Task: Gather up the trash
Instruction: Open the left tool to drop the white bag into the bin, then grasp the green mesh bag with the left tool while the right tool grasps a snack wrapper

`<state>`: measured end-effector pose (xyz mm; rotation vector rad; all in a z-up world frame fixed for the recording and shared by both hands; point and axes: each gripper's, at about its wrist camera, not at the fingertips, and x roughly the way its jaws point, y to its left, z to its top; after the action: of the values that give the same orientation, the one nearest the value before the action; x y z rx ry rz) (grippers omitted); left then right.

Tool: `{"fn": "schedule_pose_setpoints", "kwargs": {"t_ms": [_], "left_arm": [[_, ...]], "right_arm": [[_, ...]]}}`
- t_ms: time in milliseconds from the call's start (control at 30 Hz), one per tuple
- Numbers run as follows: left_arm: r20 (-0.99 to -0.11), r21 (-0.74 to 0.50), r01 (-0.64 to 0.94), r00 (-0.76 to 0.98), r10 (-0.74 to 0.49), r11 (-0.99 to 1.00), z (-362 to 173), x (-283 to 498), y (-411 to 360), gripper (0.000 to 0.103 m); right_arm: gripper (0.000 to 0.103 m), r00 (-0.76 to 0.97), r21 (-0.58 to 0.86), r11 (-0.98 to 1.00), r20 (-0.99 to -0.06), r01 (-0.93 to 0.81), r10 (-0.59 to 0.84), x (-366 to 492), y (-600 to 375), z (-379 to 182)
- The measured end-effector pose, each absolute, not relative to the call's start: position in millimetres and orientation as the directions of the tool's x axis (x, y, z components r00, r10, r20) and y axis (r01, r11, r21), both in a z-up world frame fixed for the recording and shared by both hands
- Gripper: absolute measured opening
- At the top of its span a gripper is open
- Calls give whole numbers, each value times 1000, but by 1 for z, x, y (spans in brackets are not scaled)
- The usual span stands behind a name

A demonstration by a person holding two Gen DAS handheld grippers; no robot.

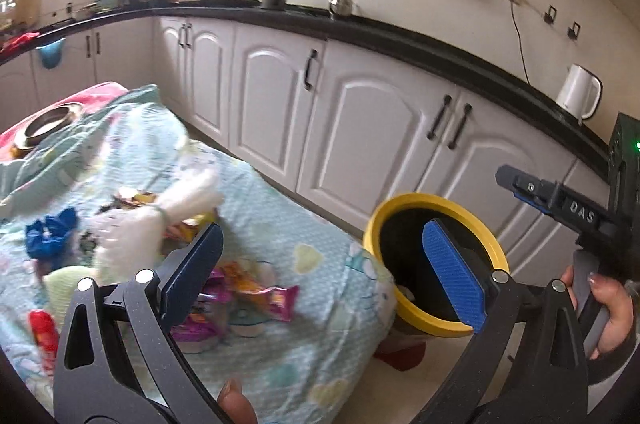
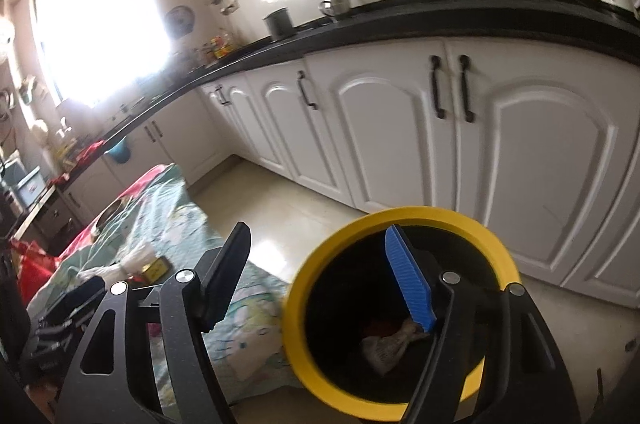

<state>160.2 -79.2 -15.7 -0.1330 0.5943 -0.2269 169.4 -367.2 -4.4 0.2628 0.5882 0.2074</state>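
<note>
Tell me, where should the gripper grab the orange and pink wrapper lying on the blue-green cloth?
Probably across the middle of the orange and pink wrapper, coming down from above. It lies flat and long on the cloth, so its narrow width fits between open jaws, and pinching there keeps either crimped end from drooping. The left gripper is open and empty.

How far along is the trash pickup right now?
Partly done: crumpled wrappers already lie inside the yellow-rimmed bin. Nothing is in hand; the left gripper and right gripper are both open and empty. Several snack wrappers remain on the cloth-covered table.
</note>
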Motion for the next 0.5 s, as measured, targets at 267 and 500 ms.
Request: {"fn": "schedule_pose_setpoints", "kwargs": {"t_ms": [267, 500], "left_arm": [[-506, -196, 111, 840, -197, 974, -5, 147, -44, 92], [-494, -209, 57, 856, -156, 976, -1, 137, -12, 92]], "right_arm": [[70, 798, 271, 938, -504, -218, 331, 159, -320, 6], [71, 770, 244, 923, -509, -298, 383, 152, -279, 9]]}}
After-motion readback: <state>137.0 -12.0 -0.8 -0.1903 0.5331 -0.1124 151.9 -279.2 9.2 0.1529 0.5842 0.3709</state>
